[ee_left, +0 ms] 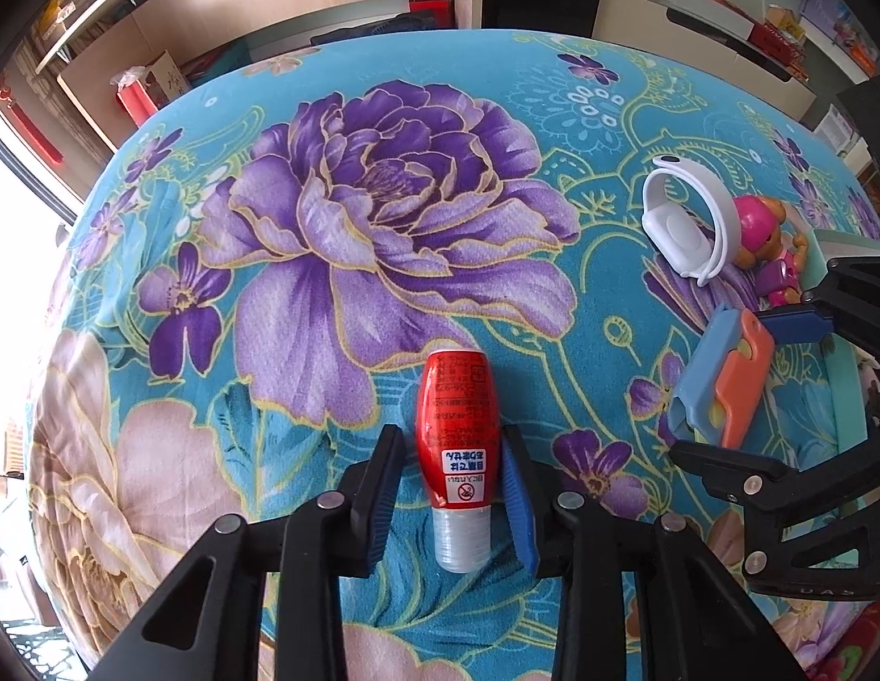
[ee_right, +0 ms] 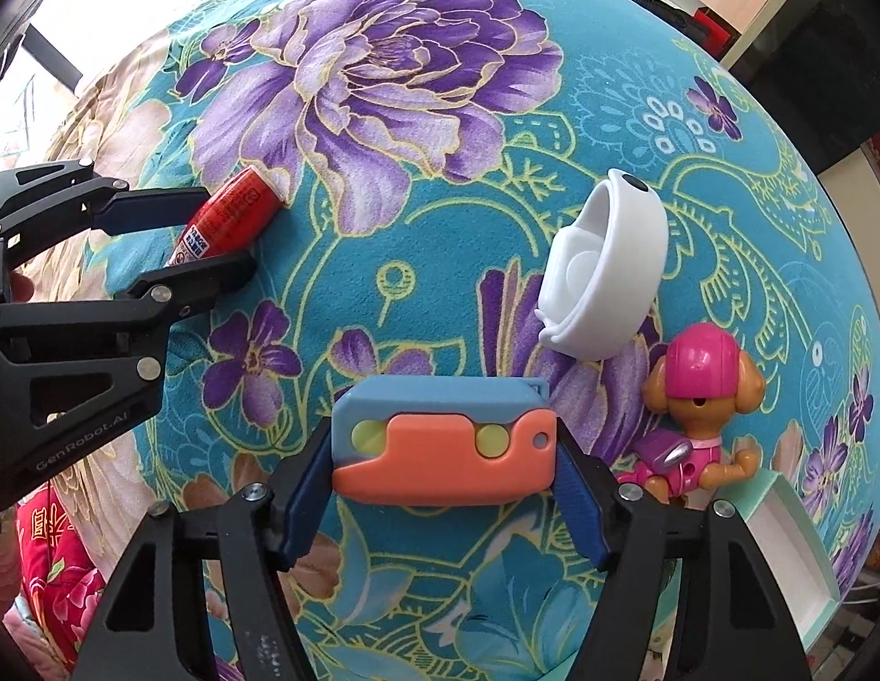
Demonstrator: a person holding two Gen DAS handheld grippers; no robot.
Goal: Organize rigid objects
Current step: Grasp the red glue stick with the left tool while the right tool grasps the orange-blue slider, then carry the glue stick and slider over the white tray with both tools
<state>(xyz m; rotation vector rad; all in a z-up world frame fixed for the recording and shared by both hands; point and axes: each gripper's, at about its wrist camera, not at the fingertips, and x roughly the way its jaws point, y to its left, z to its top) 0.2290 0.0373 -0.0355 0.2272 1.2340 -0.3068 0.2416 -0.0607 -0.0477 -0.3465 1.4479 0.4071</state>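
The left tongs (ee_left: 452,474) hold the red tube (ee_left: 455,431) narrowly; the right tongs (ee_right: 443,476) grip the orange-blue toy knife (ee_right: 443,440) wider. Lift both straight, slowly, toward the mint box (ee_right: 792,556).

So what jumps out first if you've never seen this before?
A loud turquoise cloth with a giant purple flower fills the view. The left tongs straddle a red tube, the right tongs a blue-and-orange toy, beside a white ring and pink puppy figure.

Both wrist views close above the floral tablecloth (ee_left: 383,215), looking steeply down (right nearly straight), sharing its middle.
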